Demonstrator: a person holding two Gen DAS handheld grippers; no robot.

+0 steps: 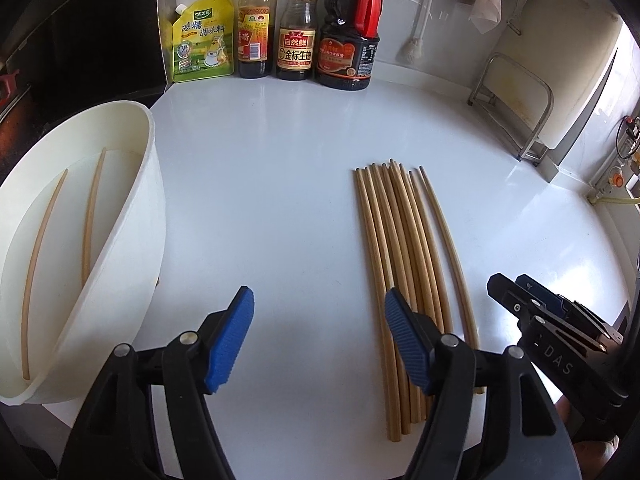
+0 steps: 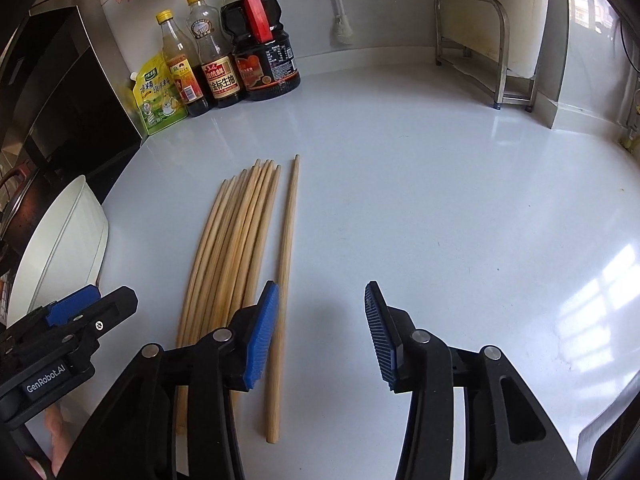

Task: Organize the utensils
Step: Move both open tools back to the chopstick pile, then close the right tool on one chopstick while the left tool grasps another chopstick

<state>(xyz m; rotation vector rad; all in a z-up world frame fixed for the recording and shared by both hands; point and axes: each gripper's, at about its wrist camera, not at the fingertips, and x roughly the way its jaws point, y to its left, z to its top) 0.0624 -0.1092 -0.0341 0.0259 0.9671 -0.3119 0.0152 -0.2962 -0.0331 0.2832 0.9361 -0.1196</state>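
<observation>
Two handheld grippers hang over a white kitchen counter (image 2: 400,184) where a bundle of wooden chopsticks (image 1: 400,248) lies waiting to be sorted. The sticks run lengthwise away from both tools, their long axis roughly in line with the fingers, narrow tips toward the sauce bottles (image 1: 296,28) at the back wall.

One loose chopstick (image 2: 286,280) lies just right of the bundle, beside the inner face of the right gripper's (image 2: 320,336) left pad; the right gripper looks the nearer tool for it. Its jaws stand partly open with nothing between them. The stick sits at the edge of the gap, not inside it.

The left gripper (image 1: 320,340) is open wider, also empty, with the bundle's near ends passing under its right finger. A white container (image 1: 120,240), two chopsticks (image 1: 90,216) already in it, stands just to that gripper's left.

Both tools tilt steeply down toward the counter.
</observation>
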